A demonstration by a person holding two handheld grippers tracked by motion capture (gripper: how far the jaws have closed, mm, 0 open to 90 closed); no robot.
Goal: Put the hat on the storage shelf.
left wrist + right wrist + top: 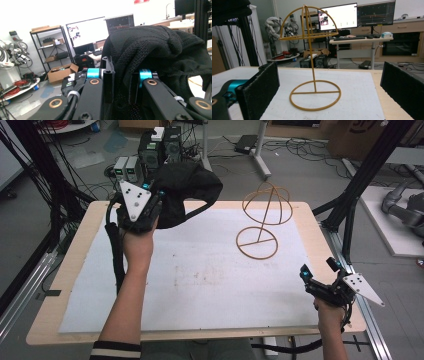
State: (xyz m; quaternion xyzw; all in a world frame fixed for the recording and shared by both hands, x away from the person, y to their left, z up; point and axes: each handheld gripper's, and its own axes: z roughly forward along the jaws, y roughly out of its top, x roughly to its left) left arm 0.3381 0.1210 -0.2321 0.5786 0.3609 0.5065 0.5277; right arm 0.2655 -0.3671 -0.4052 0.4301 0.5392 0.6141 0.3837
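Black hat (187,190) — soft knit or mesh fabric, held up off the table at the far left, clamped in the left gripper (150,202). In the left gripper view the jaws are pressed together on a fold of the hat (155,52); cloth fills the gap between them and bulges up and to the right beyond the jaw tips. From the high view the hat's bulk extends from the gripper toward the right and away from the person, so its long axis runs roughly left-right; a thin edge or strap of it droops below toward the white mat (200,270). Which way the opening faces — cannot tell.

Yellow wire hat stand (262,217) stands upright on the mat, to the right of the hat and well apart from it: ring base flat on the mat, thin vertical post, domed wire top. In the right gripper view the hat stand (313,62) sits straight ahead, framed between the two jaws and nothing hangs on it.

Right gripper (312,280) is at the near right edge of the table (320,227), low, pointing toward the stand; jaws spread wide, nothing between them.

Left hand (137,242) grips the left gripper from below, the forearm coming up across the mat.

Beyond the table: computer towers and cables on the floor; monitors and desks farther off.
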